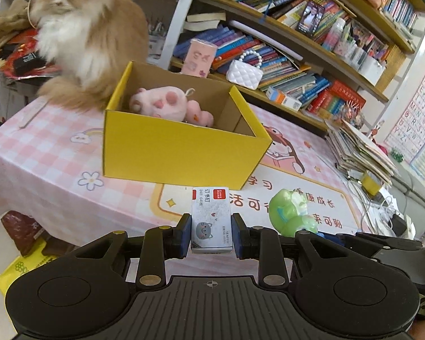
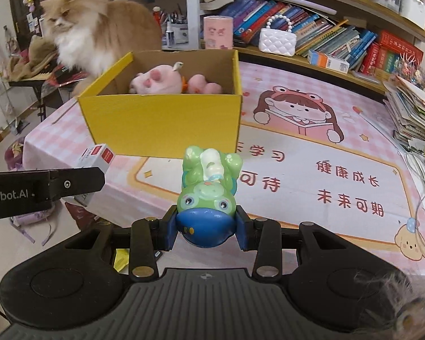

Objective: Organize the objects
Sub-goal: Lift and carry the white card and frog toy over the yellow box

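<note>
Currently the left gripper (image 1: pixel 211 236) is clamped on a small white staple box (image 1: pixel 211 221). The right gripper (image 2: pixel 206 228) is clamped on a green plastic frog figurine (image 2: pixel 208 187). Ahead of both stands an open yellow cardboard box (image 2: pixel 161 121).

A yellow box (image 1: pixel 181 147) holds pink plush toys (image 1: pixel 161 102); the desk (image 1: pixel 48 153) cover is pink-and-white check; the frog figure (image 2: pixel 208 189) is green and blue.

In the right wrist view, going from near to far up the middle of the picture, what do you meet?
Right gripper, shut on the green frog toy → yellow box → pink plush toys inside the box → cat behind the box's left corner.
</note>
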### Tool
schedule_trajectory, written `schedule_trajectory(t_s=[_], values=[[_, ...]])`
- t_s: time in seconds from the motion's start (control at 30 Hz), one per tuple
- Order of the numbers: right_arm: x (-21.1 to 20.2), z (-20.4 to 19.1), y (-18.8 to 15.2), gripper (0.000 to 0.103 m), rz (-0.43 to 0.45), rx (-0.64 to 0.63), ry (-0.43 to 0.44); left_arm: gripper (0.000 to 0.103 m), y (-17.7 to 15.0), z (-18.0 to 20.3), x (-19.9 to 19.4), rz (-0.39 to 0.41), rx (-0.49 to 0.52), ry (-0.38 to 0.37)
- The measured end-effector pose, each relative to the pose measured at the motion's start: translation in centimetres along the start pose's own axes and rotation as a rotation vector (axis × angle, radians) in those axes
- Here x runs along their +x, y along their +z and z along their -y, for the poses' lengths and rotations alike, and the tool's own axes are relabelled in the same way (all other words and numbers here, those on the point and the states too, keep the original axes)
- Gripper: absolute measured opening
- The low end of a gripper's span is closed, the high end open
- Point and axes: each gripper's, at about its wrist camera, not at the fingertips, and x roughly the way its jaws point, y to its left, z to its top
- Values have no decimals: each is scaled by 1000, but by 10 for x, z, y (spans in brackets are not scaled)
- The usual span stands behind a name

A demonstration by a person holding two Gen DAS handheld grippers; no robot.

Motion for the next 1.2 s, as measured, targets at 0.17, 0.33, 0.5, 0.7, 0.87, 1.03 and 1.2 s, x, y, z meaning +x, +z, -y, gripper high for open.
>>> schedule_trajectory(t_s=[0.17, 0.33, 0.5, 0.7, 0.87, 1.03, 1.2], values=[[-3, -10, -3, 38, -7, -3, 9, 28, -3, -8, -10, 10, -8, 6], [-3, -17, -7, 38, -16, 7, 20, 28, -7, -13, -17, 7, -4, 15], [-5, -25, -9, 38, -24, 16, 26, 28, -9, -18, -22, 3, -5, 17], [-4, -28, -8, 38, -29, 6, 22, 28, -6, -20, -22, 10, -6, 19], [0, -27, 7, 38, 8, -23, 13, 28, 7, -19, -18, 48, -3, 34], [8, -22, 34, 38, 99, -36, 26, 28, 33, -22, -10, 89, 4, 72], [28, -15, 81, 38, 184, -52, 27, 28, 73, -20, 4, 157, 15, 109]])
